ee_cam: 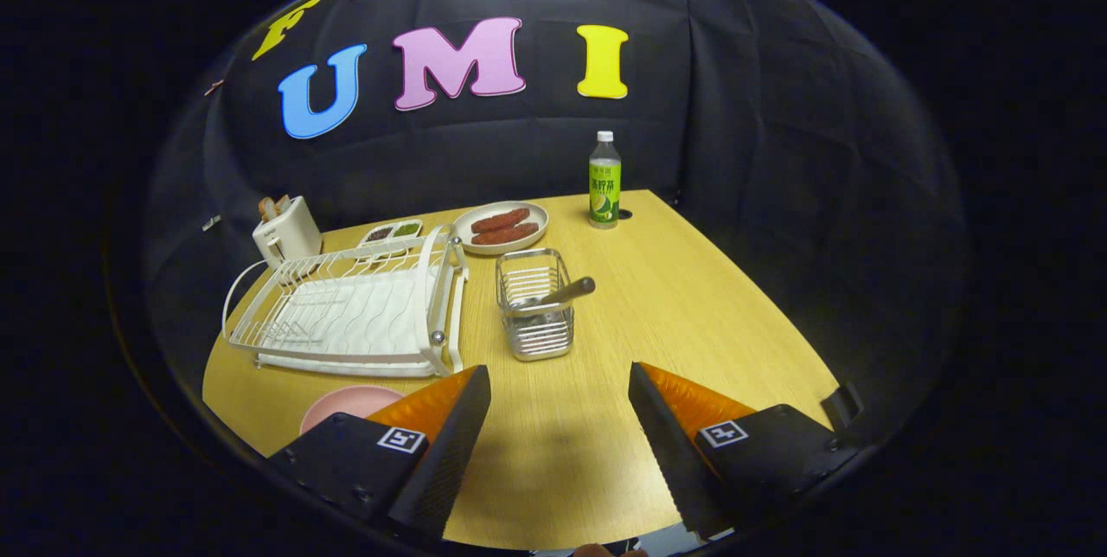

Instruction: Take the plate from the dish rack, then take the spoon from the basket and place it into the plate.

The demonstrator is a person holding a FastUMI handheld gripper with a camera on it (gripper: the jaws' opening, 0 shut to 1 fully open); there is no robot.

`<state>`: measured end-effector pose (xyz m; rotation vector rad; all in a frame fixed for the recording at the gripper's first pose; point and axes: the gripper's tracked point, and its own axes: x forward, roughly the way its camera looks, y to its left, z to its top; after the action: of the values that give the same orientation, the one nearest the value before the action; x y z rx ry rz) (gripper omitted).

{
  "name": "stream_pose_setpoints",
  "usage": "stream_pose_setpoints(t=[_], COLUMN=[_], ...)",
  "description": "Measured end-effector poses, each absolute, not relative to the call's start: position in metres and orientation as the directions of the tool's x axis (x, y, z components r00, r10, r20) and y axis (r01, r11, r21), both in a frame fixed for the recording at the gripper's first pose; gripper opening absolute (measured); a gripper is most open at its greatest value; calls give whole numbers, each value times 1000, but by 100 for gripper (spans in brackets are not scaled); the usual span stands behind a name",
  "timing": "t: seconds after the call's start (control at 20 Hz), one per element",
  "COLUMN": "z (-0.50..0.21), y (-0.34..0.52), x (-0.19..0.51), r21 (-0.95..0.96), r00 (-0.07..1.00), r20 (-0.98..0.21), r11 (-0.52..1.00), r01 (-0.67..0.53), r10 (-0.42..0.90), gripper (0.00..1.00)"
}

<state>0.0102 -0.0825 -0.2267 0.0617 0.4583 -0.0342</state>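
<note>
A pink plate (346, 406) lies flat on the wooden table (675, 306), in front of the white dish rack (355, 306) and partly hidden behind my left finger. The rack holds nothing. A small wire basket (536, 315) stands just right of the rack, beyond my fingers. A spoon (558, 295) leans in it with its handle sticking out to the right over the rim. My gripper (559, 380) hovers open above the table's near edge, with only bare table between its fingers.
A beige plate with sausages (502, 227) sits behind the basket. A green-labelled bottle (604, 181) stands at the far edge, a white toaster (287, 233) at the far left, and a small sauce tray (391, 233) behind the rack.
</note>
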Motion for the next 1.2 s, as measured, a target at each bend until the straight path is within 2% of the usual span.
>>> stream_pose_setpoints(t=[0.35, 0.75, 0.85, 1.0, 1.2], z=[-213, -244, -249, -253, -243], y=[-97, -92, -85, -76, -77], x=[70, 132, 139, 141, 143], r21=[80, 143, 141, 141, 94], r00=[968, 966, 962, 957, 968], r20=[-234, -166, -152, -141, -88], r11=[994, 974, 969, 962, 969], r01=[-69, -176, -204, -234, -228], r10=[86, 199, 225, 254, 236], gripper=[98, 98, 95, 73, 55])
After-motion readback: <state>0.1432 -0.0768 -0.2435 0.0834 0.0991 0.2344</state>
